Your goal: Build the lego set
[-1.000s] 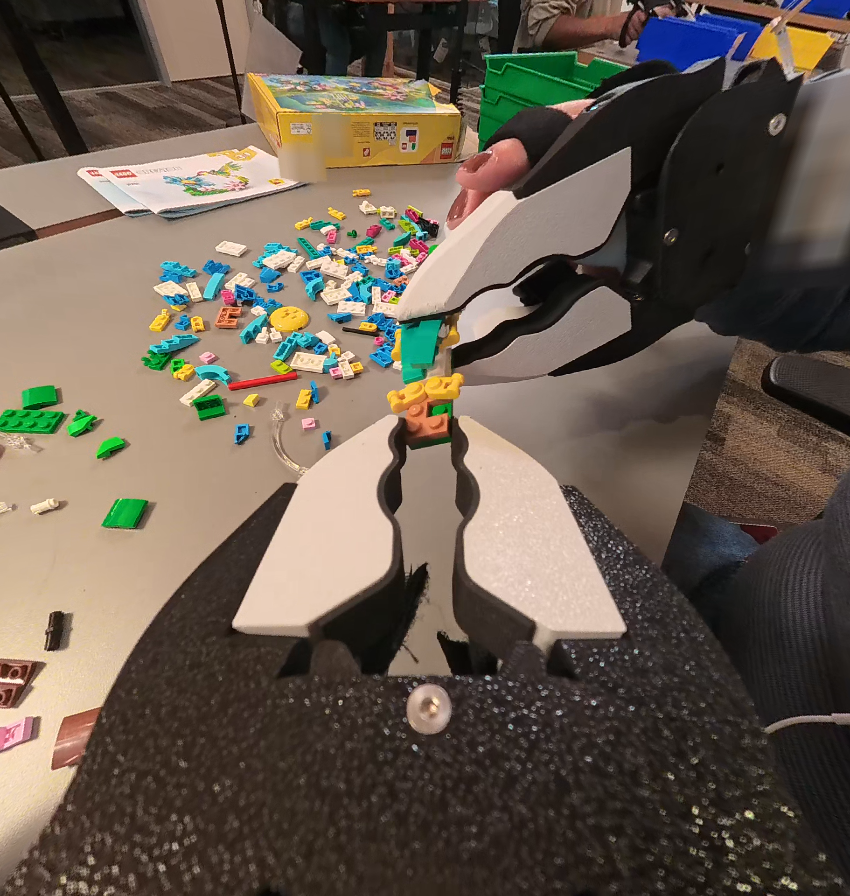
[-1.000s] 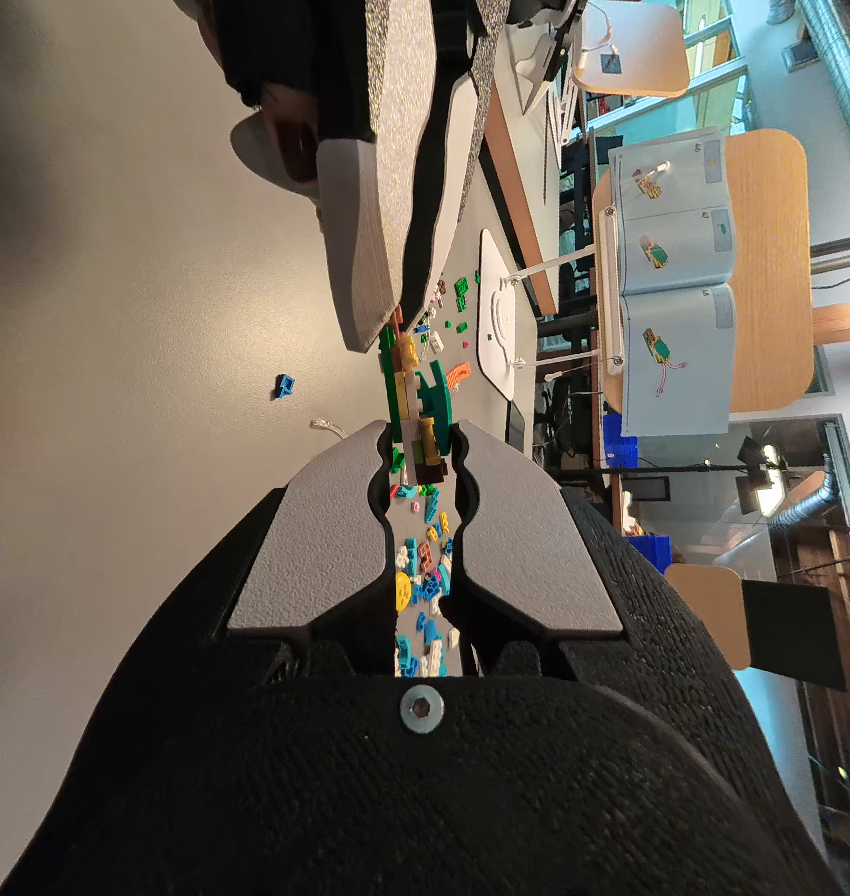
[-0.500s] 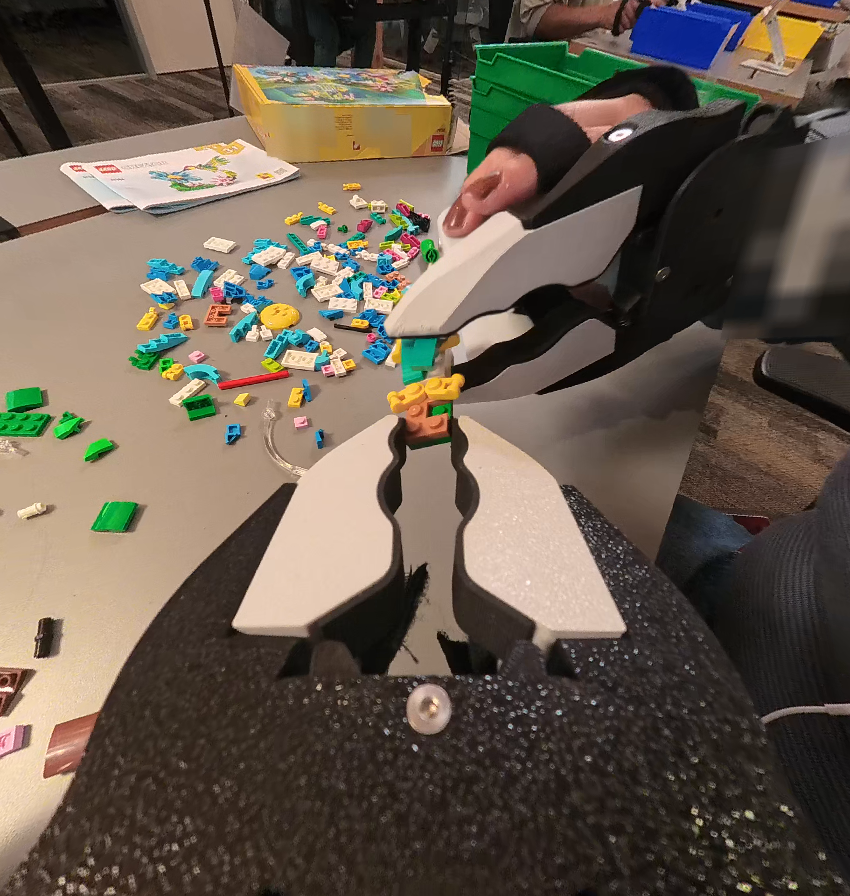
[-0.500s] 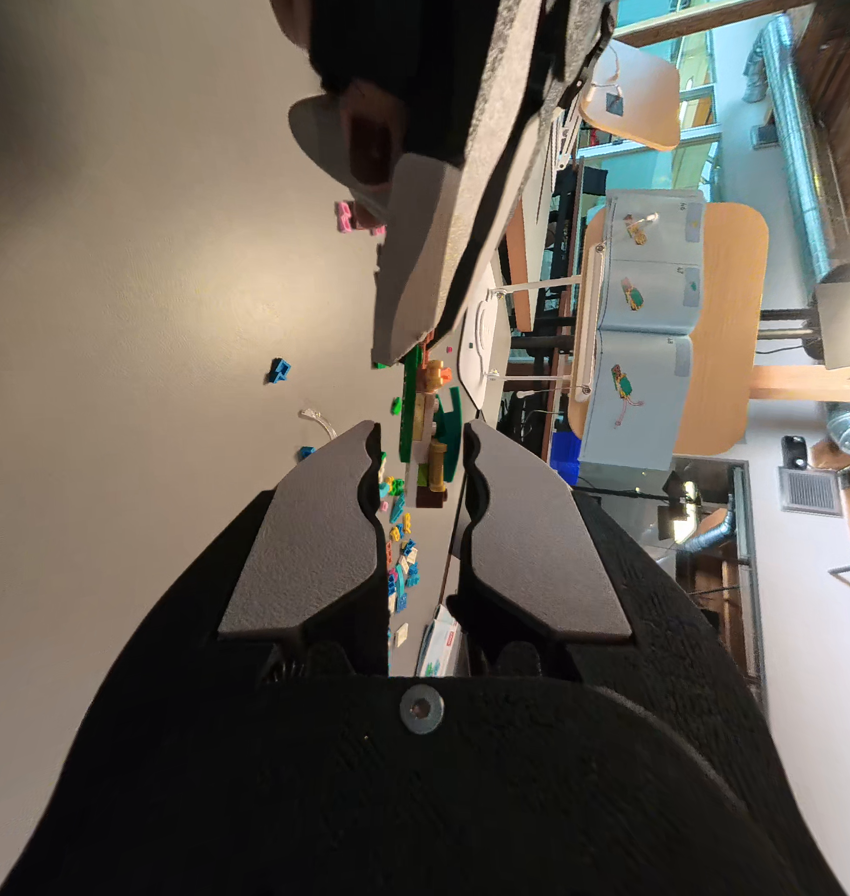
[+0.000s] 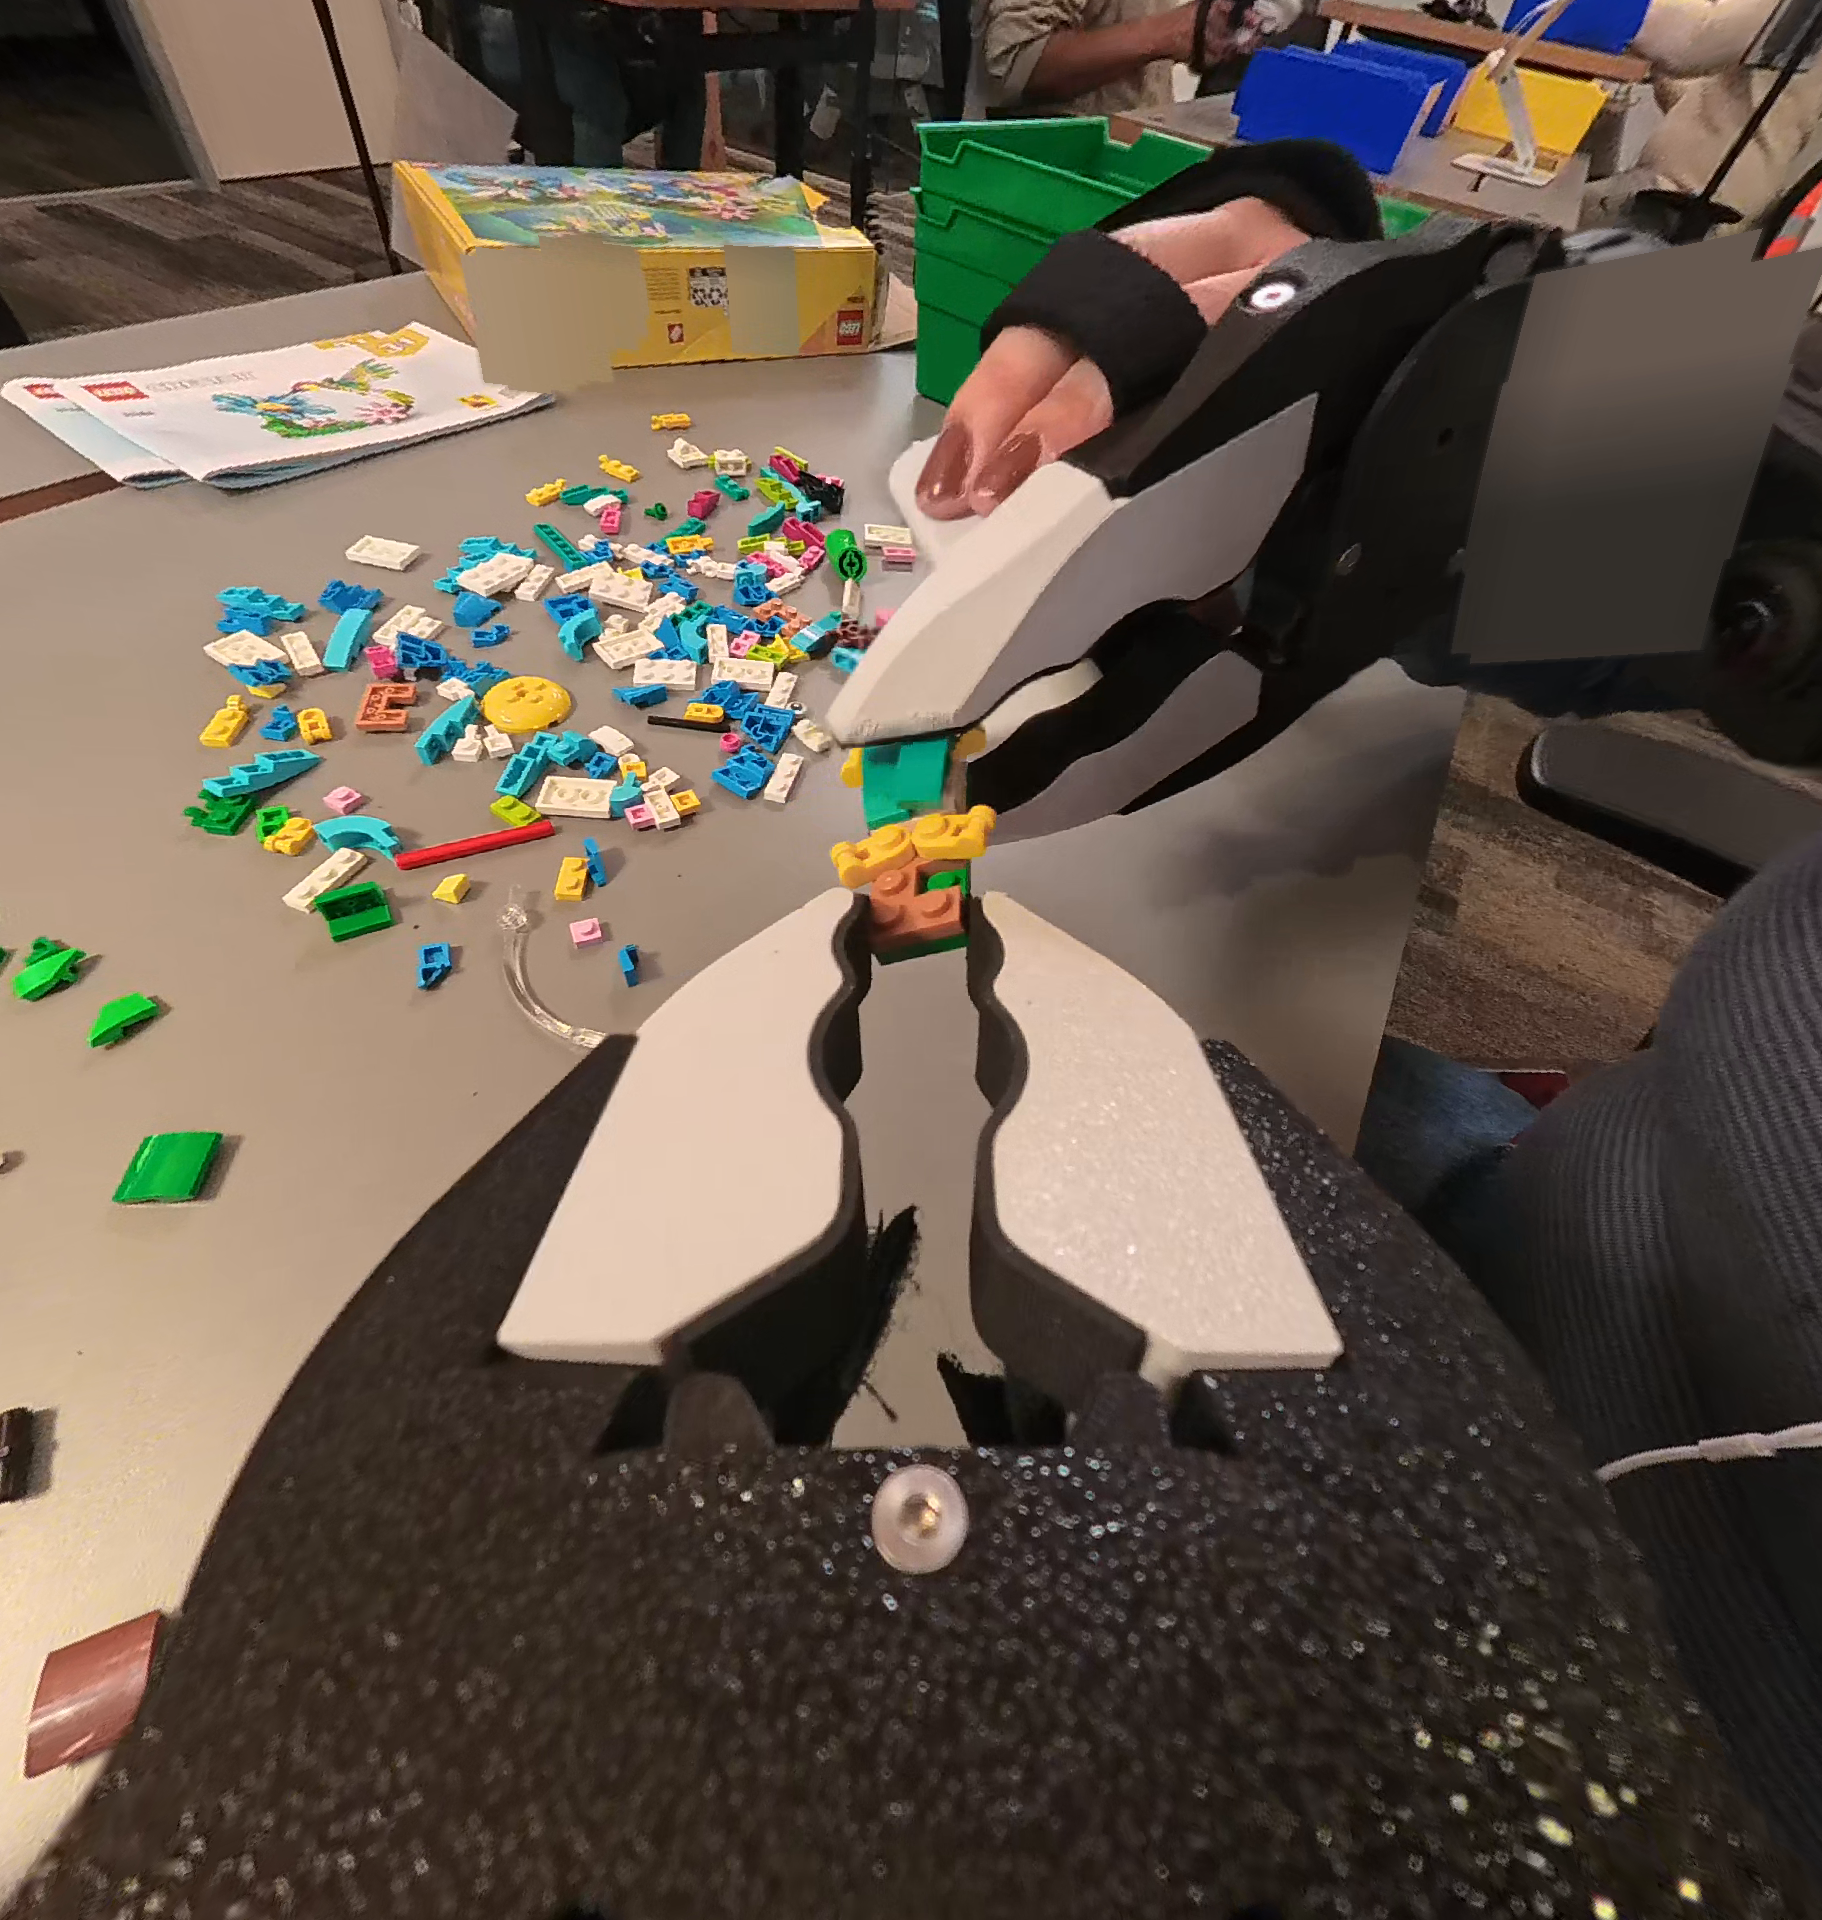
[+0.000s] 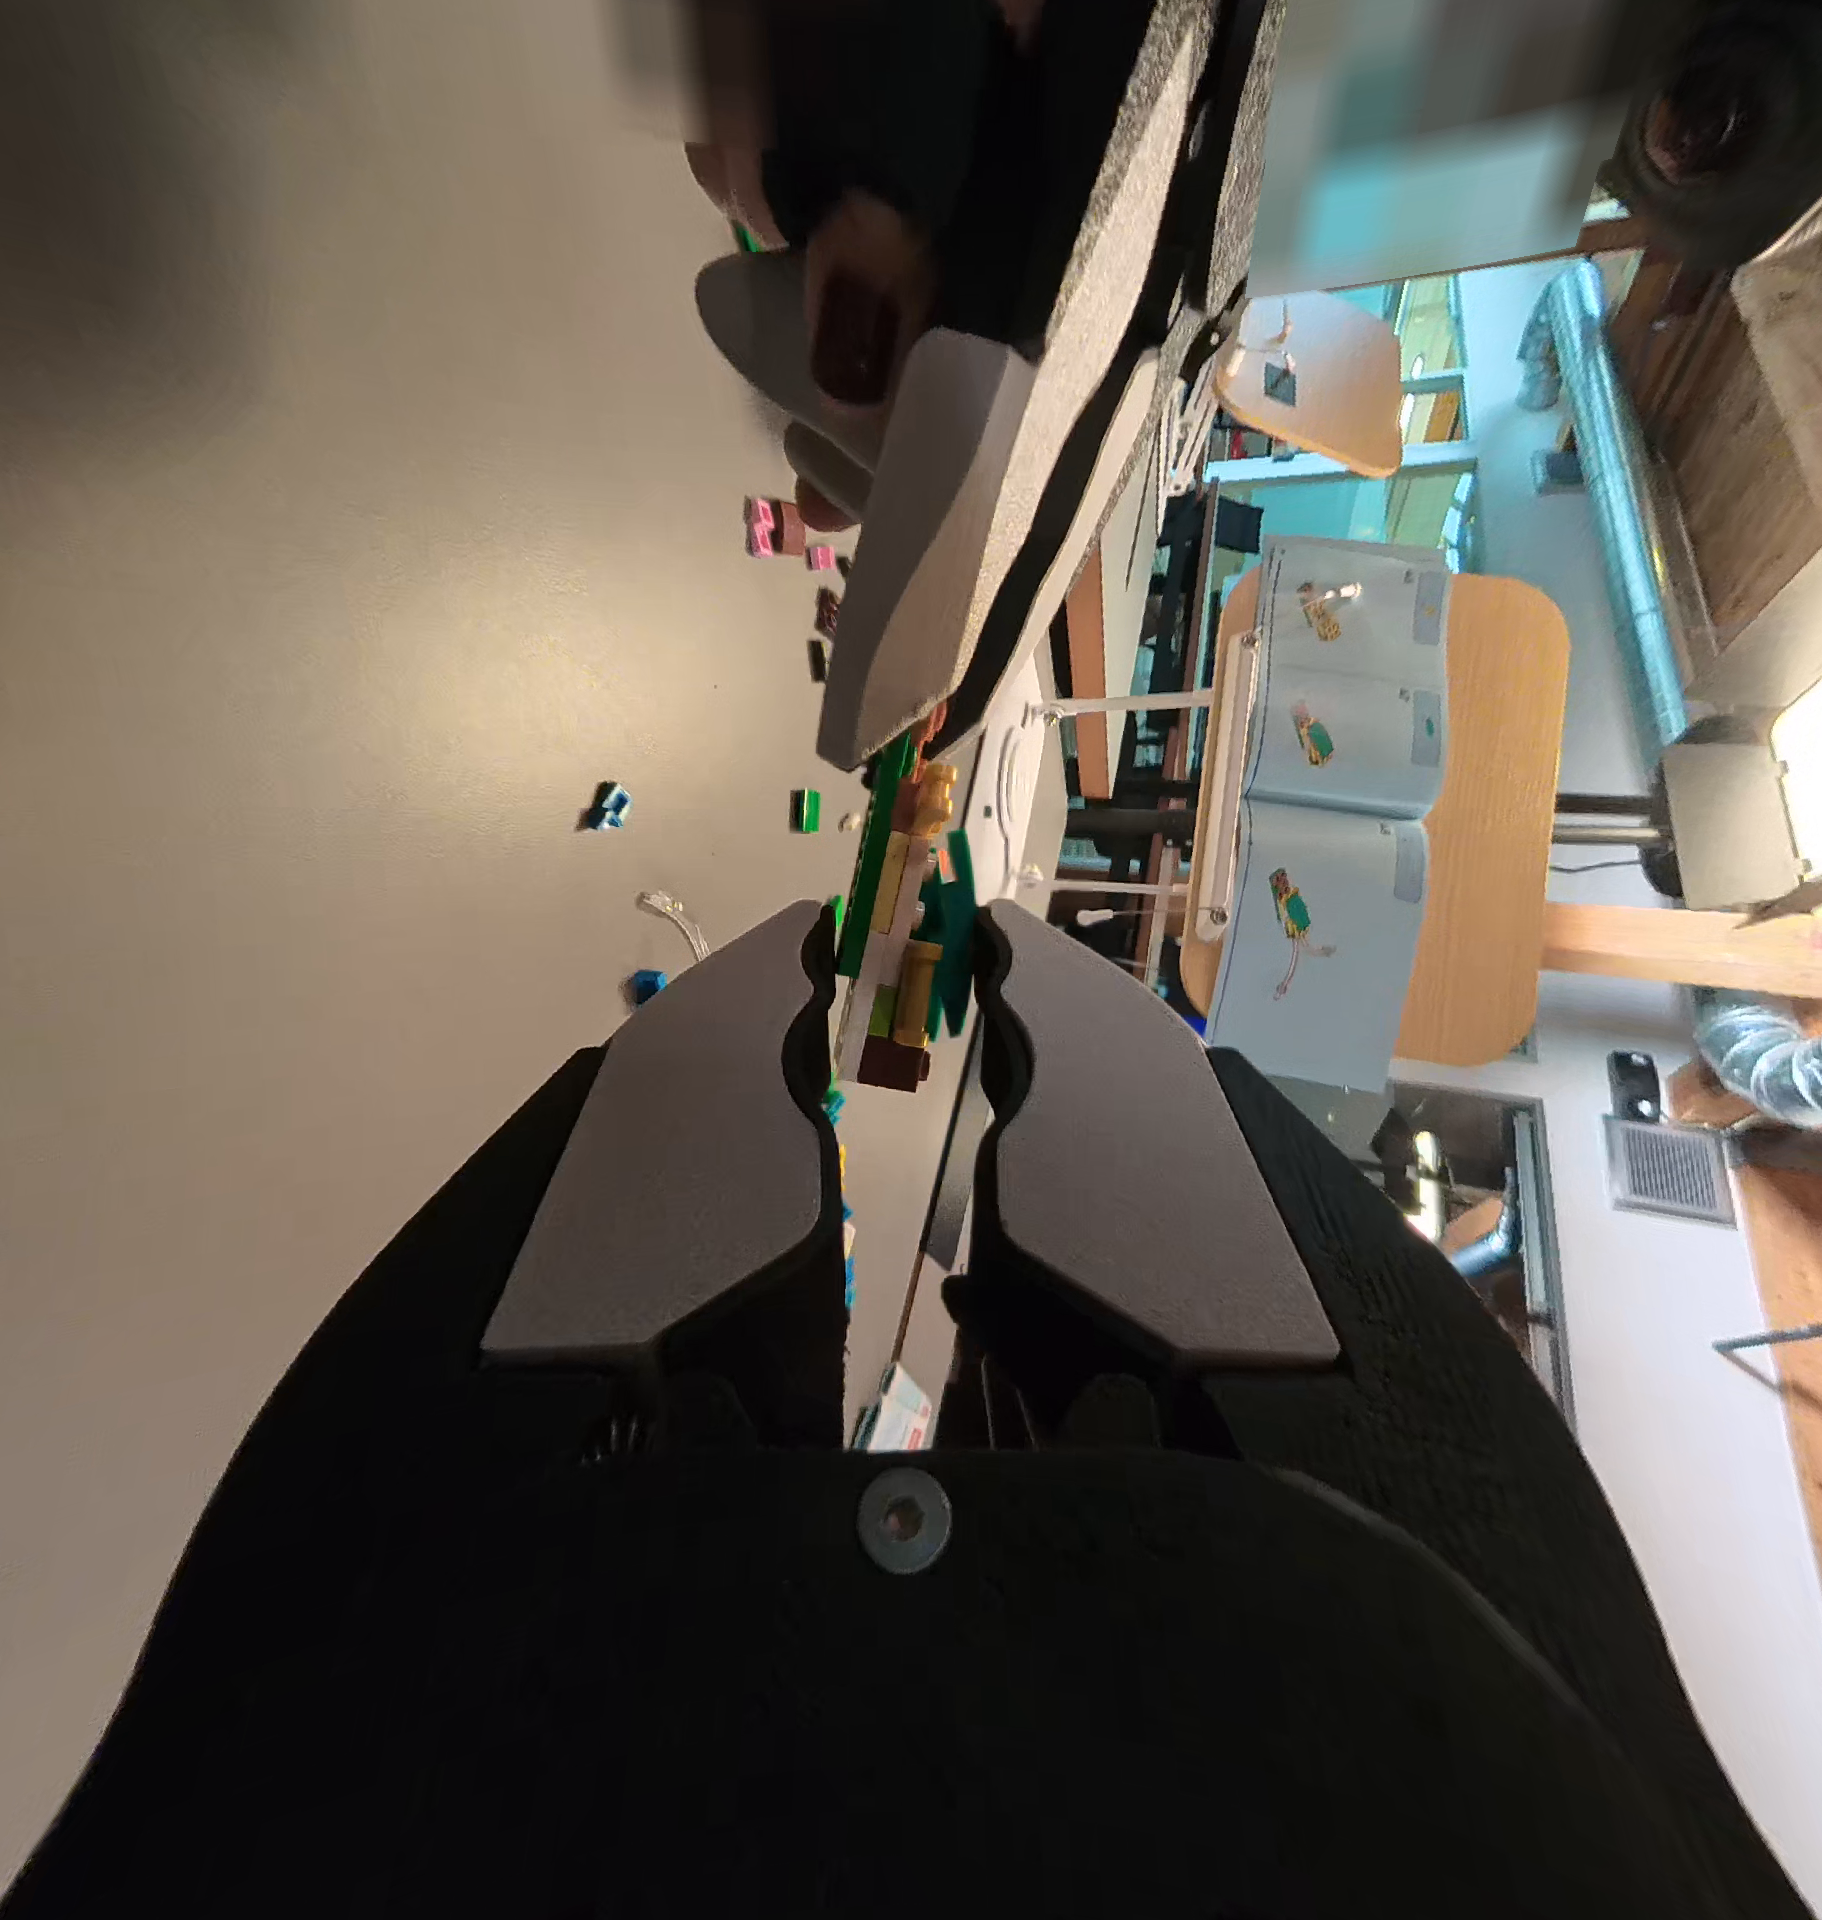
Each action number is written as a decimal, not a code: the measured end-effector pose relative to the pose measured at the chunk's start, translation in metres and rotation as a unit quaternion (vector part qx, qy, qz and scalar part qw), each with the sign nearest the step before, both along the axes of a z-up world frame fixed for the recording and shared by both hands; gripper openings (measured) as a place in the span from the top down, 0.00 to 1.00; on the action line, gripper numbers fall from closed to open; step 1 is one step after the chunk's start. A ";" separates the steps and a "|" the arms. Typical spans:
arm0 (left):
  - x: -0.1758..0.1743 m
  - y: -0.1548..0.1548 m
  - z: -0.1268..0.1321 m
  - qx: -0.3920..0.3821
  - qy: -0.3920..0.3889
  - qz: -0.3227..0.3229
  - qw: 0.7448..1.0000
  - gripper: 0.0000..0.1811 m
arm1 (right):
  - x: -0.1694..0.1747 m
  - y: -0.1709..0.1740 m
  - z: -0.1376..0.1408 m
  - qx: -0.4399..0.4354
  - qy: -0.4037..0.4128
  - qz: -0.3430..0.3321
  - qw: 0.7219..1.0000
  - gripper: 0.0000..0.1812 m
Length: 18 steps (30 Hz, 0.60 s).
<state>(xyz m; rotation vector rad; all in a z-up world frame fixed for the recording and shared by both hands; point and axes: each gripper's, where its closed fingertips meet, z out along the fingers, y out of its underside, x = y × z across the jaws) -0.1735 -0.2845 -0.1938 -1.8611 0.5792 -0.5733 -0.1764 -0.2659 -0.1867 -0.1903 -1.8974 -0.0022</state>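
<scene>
A small lego assembly [image 5: 912, 852] with yellow, orange, teal and green parts is held in the air between both grippers. My left gripper [image 5: 917, 909] is shut on its orange and green lower end. My right gripper [image 5: 917, 774] comes in from the upper right and is shut on the teal upper end. In the right wrist view the assembly [image 6: 902, 977] sits between the right gripper's [image 6: 907, 920] fingers, green plate against one, teal part against the other. The left gripper [image 6: 886, 727] holds its far end there.
A pile of loose bricks [image 5: 595, 665] lies on the grey table [image 5: 263, 1299]. Behind it are a yellow box [image 5: 658, 270], instruction booklets [image 5: 263, 405] and green bins [image 5: 1021, 208]. Green pieces [image 5: 164, 1164] lie at the left. The table edge [image 5: 1406, 935] is at the right. The grippers are tip to tip, or close to it.
The right gripper's jaws parted a little half a second ago and have closed on the assembly again, farther along it. The left gripper has kept its hold throughout.
</scene>
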 end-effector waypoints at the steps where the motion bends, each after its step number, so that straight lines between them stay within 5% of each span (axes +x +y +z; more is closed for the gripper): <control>1: 0.001 -0.001 0.000 0.000 0.000 -0.005 1.000 0.91 | 0.001 -0.002 0.000 -0.002 0.000 0.010 1.000 0.87; 18: 0.005 -0.007 0.009 0.015 -0.017 -0.040 0.999 0.91 | 0.006 -0.008 0.007 -0.076 -0.015 0.000 0.997 0.88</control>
